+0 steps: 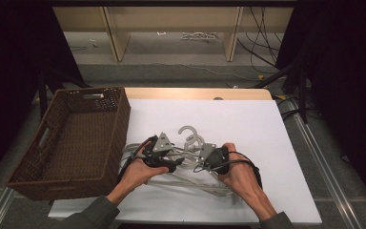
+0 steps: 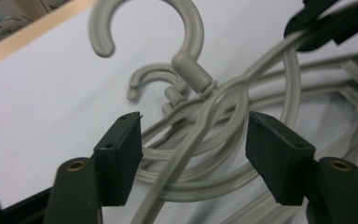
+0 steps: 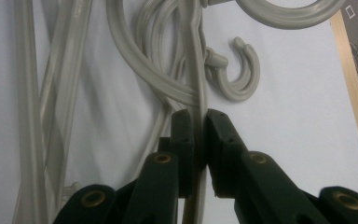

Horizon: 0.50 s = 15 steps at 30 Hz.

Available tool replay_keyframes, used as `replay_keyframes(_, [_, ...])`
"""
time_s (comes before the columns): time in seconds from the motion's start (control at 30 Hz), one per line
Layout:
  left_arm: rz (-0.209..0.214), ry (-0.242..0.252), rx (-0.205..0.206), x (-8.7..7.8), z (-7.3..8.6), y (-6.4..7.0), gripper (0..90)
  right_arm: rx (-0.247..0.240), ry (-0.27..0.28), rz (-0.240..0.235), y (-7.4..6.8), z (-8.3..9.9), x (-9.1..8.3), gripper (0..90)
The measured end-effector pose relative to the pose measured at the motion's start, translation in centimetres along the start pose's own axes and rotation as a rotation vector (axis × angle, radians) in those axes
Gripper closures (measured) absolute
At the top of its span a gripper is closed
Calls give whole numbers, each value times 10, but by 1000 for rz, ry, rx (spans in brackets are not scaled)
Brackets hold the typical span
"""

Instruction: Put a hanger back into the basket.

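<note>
Several grey plastic hangers (image 1: pixel 190 164) lie tangled in a pile on the white table top (image 1: pixel 248 124). Their hooks (image 1: pixel 190 133) point toward the far side. My left gripper (image 1: pixel 174 164) hovers over the pile's left part. In the left gripper view it (image 2: pixel 193 140) stands open, its jaws on either side of the curved hanger bars (image 2: pixel 205 135) without touching them. My right gripper (image 1: pixel 205 162) is over the pile's middle. In the right gripper view it (image 3: pixel 200 126) is shut on one thin hanger bar (image 3: pixel 198 88) that runs up between its fingers.
A dark brown wicker basket (image 1: pixel 71 138) stands on the left, right beside the hangers and the left hand. Bare white surface lies beyond the hooks and to the right. The wooden table edge (image 1: pixel 195 93) runs along the back.
</note>
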<state>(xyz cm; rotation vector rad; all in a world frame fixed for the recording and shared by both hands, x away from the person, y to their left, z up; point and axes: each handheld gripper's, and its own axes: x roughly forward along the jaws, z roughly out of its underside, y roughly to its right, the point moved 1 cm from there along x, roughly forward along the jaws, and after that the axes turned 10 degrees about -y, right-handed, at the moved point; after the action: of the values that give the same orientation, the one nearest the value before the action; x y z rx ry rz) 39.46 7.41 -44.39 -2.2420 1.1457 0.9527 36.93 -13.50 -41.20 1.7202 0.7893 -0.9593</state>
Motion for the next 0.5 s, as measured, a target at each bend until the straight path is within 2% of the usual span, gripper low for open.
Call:
replay_keyframes(0.1, [-3,-39,18,3,-2,-3,409,-1,1,4,0,0,0,819])
replay_keyframes(0.17, [1,-46,18,5,-3,-5,458,-41,-3,27,2,0,-1,819])
replay_keyframes(0.23, [-3,-67,28,7,-5,-7,498,-42,-1,29,2,-1,-2,819])
replay_keyframes(0.3, [17,-79,43,9,-7,-10,559,-47,3,29,3,-1,-2,819])
replay_keyframes(0.33, [36,-73,34,10,-8,-9,595,-49,6,25,3,-1,-2,819])
replay_keyframes(0.37, [49,-70,47,10,-9,-9,638,-47,6,27,2,-1,-2,819])
replay_keyframes(0.5, [29,-89,126,7,-13,-7,698,-64,4,46,3,0,-3,819])
